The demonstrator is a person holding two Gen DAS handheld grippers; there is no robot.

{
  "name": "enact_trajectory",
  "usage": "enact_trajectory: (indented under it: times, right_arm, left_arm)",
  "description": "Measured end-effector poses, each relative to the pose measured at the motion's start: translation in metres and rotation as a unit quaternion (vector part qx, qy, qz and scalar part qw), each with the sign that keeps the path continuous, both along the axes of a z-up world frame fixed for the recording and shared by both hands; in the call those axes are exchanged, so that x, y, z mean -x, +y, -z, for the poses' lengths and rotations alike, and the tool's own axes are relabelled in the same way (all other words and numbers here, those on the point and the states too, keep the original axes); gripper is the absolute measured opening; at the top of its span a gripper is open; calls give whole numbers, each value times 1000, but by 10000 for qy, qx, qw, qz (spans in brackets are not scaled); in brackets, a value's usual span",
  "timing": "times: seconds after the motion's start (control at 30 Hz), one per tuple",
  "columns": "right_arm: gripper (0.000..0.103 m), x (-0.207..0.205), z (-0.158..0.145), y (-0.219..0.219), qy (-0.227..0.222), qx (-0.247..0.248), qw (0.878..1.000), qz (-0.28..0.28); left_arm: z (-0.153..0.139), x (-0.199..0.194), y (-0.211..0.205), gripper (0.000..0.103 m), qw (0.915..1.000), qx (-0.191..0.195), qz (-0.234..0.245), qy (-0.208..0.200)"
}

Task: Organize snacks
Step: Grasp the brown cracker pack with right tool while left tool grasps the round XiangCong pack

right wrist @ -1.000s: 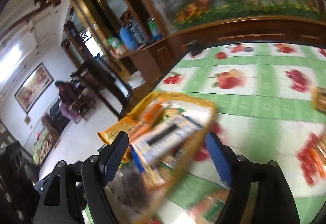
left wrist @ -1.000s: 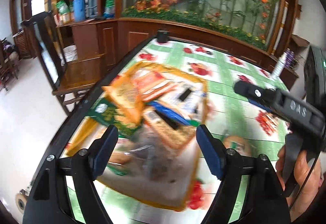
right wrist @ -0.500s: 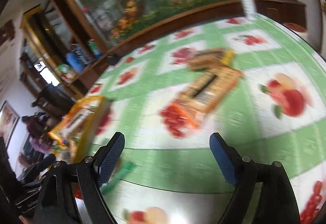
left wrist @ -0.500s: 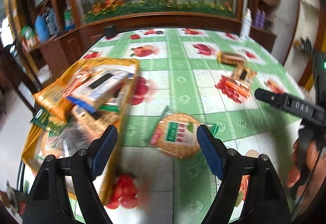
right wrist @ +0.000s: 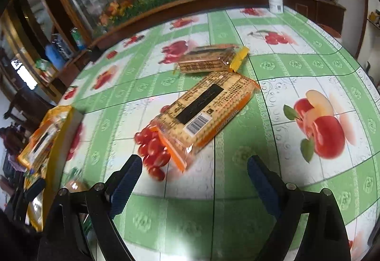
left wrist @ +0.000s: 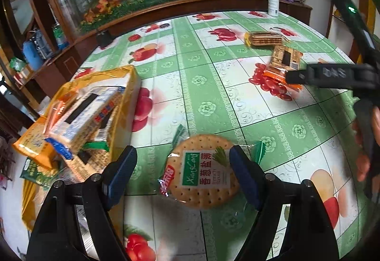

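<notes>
Moved: your left claw (left wrist: pixel 182 175) swung from the snack box (left wrist: pixel 123 95) to the round cracker pack (left wrist: pixel 201 173).
Left claw: wide, straddling it.
Right claw (right wrist: pixel 194 180): opening, empty, near the orange cracker pack (right wrist: pixel 204 111) on the bench (right wrist: pixel 296 66).

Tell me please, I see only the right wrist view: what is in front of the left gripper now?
Observer: A round cracker pack with a green label lies flat on the tablecloth, between the fingers of the left gripper.
Operator: Is it gripped?
Observer: No. The jaws stand open and the pack rests on the cloth.
Operator: And the yellow bag?
Observer: The yellow bag lies left of that pack, with a blue-and-white cracker pack on top of its pile.
</notes>
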State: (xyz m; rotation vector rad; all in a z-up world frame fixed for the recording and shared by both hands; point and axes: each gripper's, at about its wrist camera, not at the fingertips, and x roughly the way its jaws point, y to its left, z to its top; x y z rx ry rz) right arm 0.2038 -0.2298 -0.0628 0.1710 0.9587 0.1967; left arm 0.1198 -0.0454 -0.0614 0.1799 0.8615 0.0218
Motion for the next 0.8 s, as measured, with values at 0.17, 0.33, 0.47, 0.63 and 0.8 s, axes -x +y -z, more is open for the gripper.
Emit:
enact_trajectory:
  times: [0.17, 0.33, 0.47, 0.63, 0.8]
  right_arm:
    - [94, -25, 2, 2, 176, 66, 9982, 575]
    - [102, -50, 3, 12, 380, 296, 9937, 1015]
    - [103, -63, 10, 37, 389, 1049, 9896, 903]
    - [103, -58, 11, 47, 186, 1221, 9911, 487]
    - [103, -55, 10, 43, 218, 1218, 9920, 266]
  left_arm:
    - [5, -6, -3, 80, 9989, 289, 327, 192]
    - [6, -7, 0, 82, 9986, 355, 349, 177]
    - [5, -5, 4, 82, 9982, 398, 379, 219]
    - [6, -1, 8, 82, 9926, 653, 862, 544]
    - [23, -9, -1, 101, 9858, 514, 1150, 1107]
